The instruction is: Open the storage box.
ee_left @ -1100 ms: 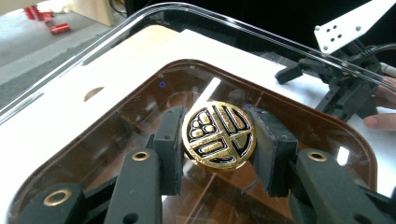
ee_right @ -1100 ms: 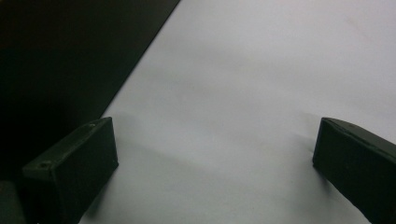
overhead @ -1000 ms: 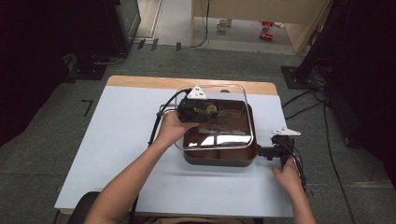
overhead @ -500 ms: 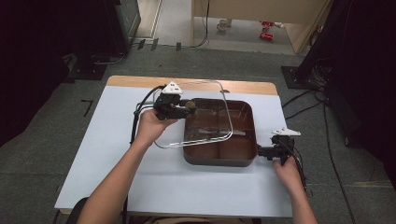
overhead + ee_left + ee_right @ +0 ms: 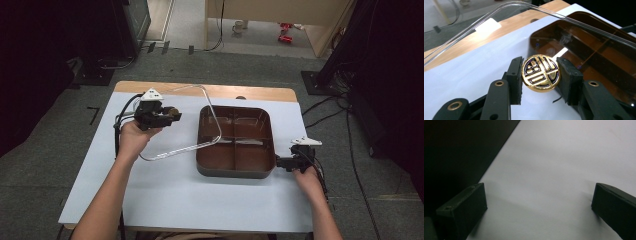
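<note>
A clear glass lid (image 5: 186, 127) with a gold knob (image 5: 173, 113) hangs tilted over the table's left half, its right edge still above the brown divided pot (image 5: 235, 172). My left gripper (image 5: 167, 114) is shut on that knob. In the left gripper view the pads squeeze the knob (image 5: 540, 73) from both sides, and the lid's rim (image 5: 534, 6) arcs over the pot (image 5: 599, 50) behind. My right gripper (image 5: 282, 163) rests against the pot's right front corner. In the right gripper view the right gripper (image 5: 539, 207) stands open over bare white table, with the dark pot wall (image 5: 456, 150) at the left.
The white table cover (image 5: 200, 200) has a wooden strip (image 5: 250, 91) along its far edge. The pot's several compartments hold nothing. Black stands and cables (image 5: 325, 107) sit on the floor around the table.
My left gripper has carried the lid off the pot and to the left, by its knob. The pot's inside now lies uncovered. The right gripper has stayed at the pot's corner.
</note>
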`<state>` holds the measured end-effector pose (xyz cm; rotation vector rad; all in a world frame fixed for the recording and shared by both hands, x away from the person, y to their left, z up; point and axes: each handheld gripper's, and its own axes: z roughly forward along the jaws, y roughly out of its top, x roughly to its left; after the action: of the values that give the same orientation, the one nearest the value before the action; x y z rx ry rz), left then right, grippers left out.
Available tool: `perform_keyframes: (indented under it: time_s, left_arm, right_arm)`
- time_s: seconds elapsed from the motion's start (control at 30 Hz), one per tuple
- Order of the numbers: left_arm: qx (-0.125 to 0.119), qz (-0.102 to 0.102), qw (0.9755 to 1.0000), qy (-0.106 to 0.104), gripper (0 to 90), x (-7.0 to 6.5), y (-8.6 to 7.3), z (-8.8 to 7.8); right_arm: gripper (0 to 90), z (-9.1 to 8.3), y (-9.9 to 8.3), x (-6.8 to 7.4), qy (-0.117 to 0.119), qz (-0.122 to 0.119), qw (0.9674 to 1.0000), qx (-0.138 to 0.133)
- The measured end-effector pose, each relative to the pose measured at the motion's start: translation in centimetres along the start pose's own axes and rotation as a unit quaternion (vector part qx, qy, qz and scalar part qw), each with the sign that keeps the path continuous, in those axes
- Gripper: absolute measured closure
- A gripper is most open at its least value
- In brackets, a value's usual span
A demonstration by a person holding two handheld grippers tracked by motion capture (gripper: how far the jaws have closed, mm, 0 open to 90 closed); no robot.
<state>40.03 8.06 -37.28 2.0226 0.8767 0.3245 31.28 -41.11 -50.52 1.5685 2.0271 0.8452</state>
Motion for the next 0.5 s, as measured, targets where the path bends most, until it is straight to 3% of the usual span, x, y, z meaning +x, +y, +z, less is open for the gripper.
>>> perform_keyframes:
  time_s: [0.27, 0.5]
  left_arm:
    - [0.005, -0.017, 0.9995, 0.025, 59.1, 2.8, -1.7, -1.5]
    - [0.021, -0.049, 0.9977, 0.041, 59.1, 5.5, -3.5, -1.2]
  right_arm:
    - [0.0, 0.0, 0.0, 0.0, 0.0, 0.001, 1.0, 0.0]
    - [0.0, 0.0, 0.0, 0.0, 0.0, 0.001, 1.0, 0.0]
